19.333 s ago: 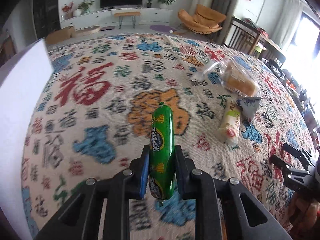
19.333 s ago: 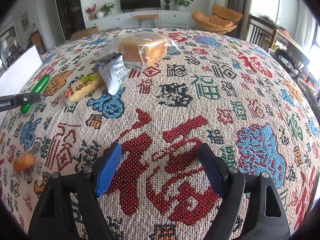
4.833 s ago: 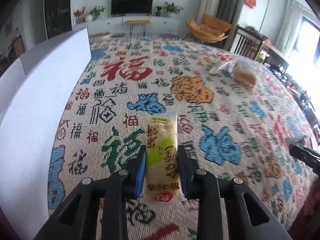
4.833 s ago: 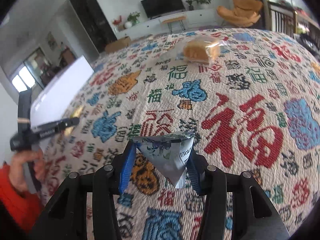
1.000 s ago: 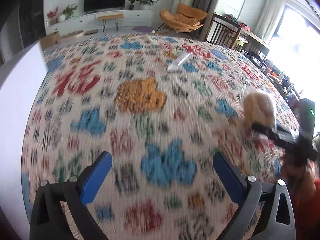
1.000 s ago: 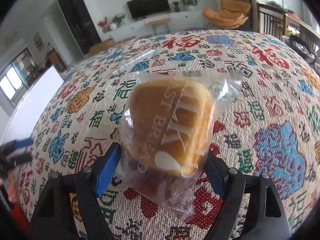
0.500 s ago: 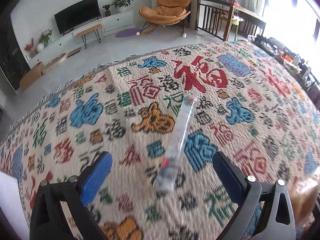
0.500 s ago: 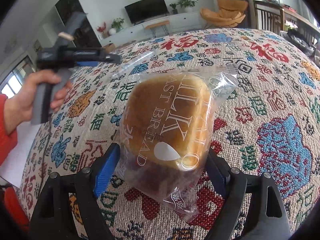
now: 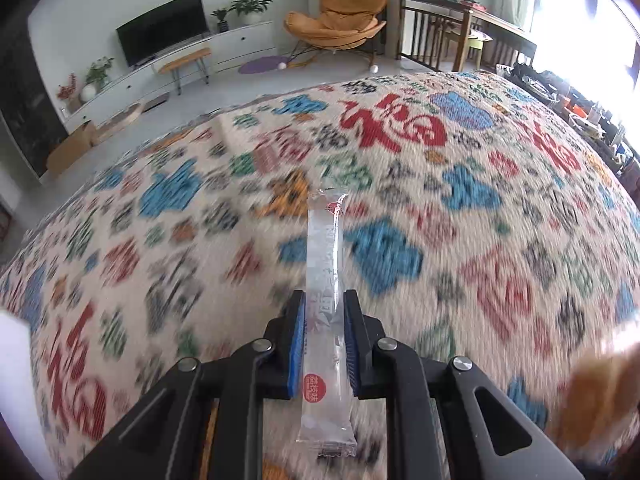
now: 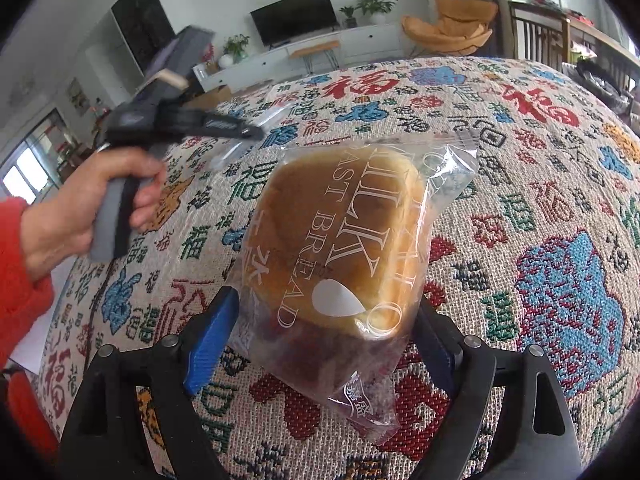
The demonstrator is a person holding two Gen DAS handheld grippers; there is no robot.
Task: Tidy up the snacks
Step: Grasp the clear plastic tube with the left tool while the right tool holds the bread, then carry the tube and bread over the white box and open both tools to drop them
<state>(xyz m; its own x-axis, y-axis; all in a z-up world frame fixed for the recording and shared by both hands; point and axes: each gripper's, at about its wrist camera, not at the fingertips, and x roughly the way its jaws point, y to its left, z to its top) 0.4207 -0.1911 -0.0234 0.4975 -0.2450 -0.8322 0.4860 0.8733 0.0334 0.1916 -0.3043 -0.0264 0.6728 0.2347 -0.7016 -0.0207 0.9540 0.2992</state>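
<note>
Two snacks in view, one per gripper. Left gripper (image 9: 323,320): fingers just closed, pinching one long, narrow clear-plastic stick pack (image 9: 325,280) near its lower third, flat and crinkly, crimped at both ends, red round label below the fingers, most of its length jutting forward beyond the tips. Right gripper (image 10: 324,320): fingers spread wide yet pressed on either side of one bread pack (image 10: 340,240), a rounded golden-brown loaf in glossy transparent film with white lettering, bulging up and forward from between the fingers, sealed tail hanging below them. Blue ribbed pads on black plastic fingers, two per gripper. Beneath both, one table (image 10: 560,168) under coarse woven cloth, cream with red, blue, green and orange characters. One hand (image 10: 80,208), red sleeve, gripping the left handle.
</note>
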